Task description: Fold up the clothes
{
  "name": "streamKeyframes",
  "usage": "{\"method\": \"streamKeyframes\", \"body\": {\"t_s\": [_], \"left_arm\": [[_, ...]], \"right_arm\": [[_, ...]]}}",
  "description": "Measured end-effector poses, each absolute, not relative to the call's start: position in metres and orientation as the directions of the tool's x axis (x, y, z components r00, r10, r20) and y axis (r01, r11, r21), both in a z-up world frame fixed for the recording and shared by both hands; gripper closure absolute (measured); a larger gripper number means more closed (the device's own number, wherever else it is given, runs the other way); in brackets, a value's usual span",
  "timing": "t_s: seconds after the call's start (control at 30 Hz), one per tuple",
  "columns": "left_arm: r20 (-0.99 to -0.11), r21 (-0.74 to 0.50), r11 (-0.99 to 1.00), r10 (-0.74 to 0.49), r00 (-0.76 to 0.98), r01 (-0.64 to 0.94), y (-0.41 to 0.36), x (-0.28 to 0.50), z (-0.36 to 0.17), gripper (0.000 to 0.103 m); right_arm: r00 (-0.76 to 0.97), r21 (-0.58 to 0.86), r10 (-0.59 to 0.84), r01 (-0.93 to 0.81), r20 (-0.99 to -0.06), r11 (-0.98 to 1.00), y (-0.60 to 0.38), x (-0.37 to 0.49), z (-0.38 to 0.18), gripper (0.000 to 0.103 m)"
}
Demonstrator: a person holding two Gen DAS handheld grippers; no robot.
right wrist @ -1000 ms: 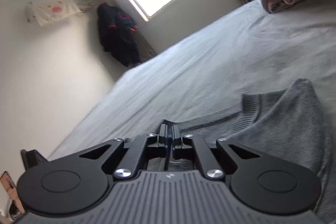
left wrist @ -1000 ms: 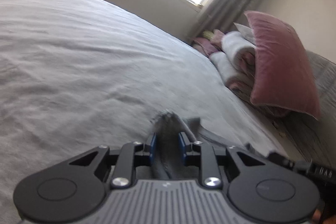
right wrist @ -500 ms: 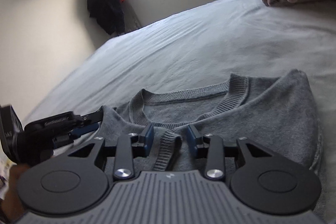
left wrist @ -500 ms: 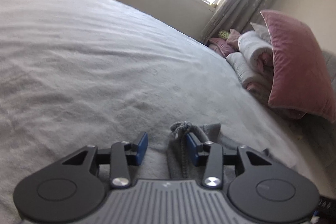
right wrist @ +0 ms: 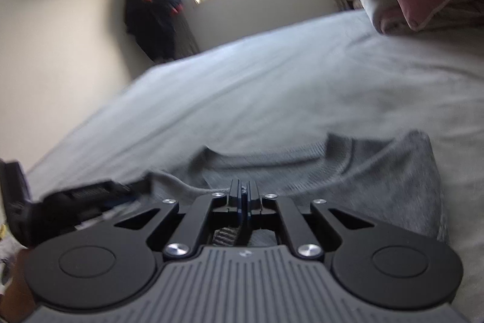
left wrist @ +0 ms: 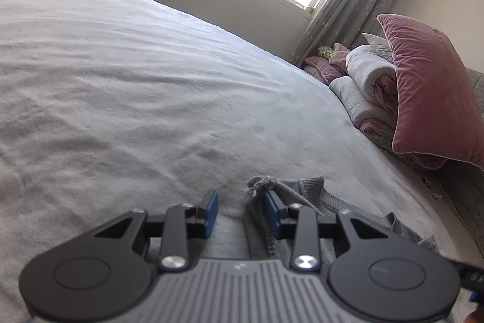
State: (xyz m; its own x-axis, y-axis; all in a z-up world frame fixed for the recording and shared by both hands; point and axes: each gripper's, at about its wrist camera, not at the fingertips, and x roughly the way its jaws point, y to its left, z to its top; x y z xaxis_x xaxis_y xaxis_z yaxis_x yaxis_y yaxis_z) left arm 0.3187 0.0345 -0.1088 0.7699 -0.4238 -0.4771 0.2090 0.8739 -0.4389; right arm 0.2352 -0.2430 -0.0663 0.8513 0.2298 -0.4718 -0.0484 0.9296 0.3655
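A grey knit sweater (right wrist: 378, 171) lies flat on the bed, its ribbed neckline (right wrist: 272, 159) facing away from me. My right gripper (right wrist: 243, 186) is shut on a ribbed edge of the sweater at its near side; a bit of rib shows behind the pads. My left gripper (left wrist: 240, 199) has its jaws apart and closing. A bunched tip of the sweater (left wrist: 260, 182) rests against the right blue pad, and the left pad touches only the sheet. The left gripper (right wrist: 87, 196) also shows blurred at the right wrist view's lower left, beside the sweater's edge.
The grey bed sheet (left wrist: 121, 80) stretches far ahead and to the left. A pink pillow (left wrist: 432, 96) and rolled bedding (left wrist: 369, 77) are stacked at the right, under the curtained window. A dark jacket (right wrist: 154, 17) hangs in the far corner.
The left jaws, shut on the fabric a second ago, have opened and the bunch now leans on one pad. The right jaws opened around a ribbed edge and have shut again.
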Motion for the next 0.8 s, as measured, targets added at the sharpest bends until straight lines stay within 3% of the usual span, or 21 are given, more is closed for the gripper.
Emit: {"method": "streamKeyframes", "body": {"t_s": [0.07,0.1,0.2,0.23,0.3,0.43,0.6,0.73,0.8], "left_arm": [[-0.474,-0.443,0.872,-0.427,0.770,0.211,0.035,0.318,-0.108,0.067],[-0.472,-0.441,0.872,-0.428,0.771,0.213,0.035,0.317,-0.107,0.067],[-0.475,-0.427,0.877,-0.424,0.771,0.219,0.036,0.313,-0.102,0.066],[-0.480,-0.423,0.879,-0.423,0.769,0.219,0.038,0.312,-0.099,0.067],[-0.479,-0.444,0.865,-0.448,0.755,0.232,0.043,0.308,-0.091,0.068],[-0.461,-0.504,0.808,-0.550,0.696,0.305,0.048,0.303,-0.077,0.068],[-0.532,-0.459,0.808,-0.582,0.614,0.369,0.025,0.299,-0.081,0.068],[-0.555,-0.409,0.827,-0.562,0.614,0.387,0.014,0.296,-0.085,0.068],[-0.556,-0.408,0.827,-0.561,0.614,0.387,0.014,0.294,-0.082,0.068]], "right_arm": [[0.838,0.378,0.238,-0.040,-0.492,0.925,-0.245,0.239,-0.072,0.096],[0.833,0.393,0.268,-0.067,-0.484,0.917,-0.246,0.239,-0.073,0.087],[0.822,0.428,0.324,-0.110,-0.469,0.897,-0.249,0.238,-0.069,0.083],[0.814,0.432,0.341,-0.124,-0.471,0.893,-0.249,0.235,-0.066,0.072],[0.777,0.436,0.392,-0.170,-0.492,0.884,-0.251,0.230,-0.056,0.062],[0.669,0.366,0.539,-0.398,-0.511,0.841,-0.246,0.203,-0.037,0.057],[0.584,0.167,0.636,-0.657,-0.504,0.735,-0.228,0.158,-0.041,0.054],[0.501,0.147,0.701,-0.751,-0.508,0.644,-0.212,0.151,-0.043,0.054],[0.499,0.087,0.658,-0.756,-0.564,0.649,-0.203,0.150,-0.050,0.054]]}}
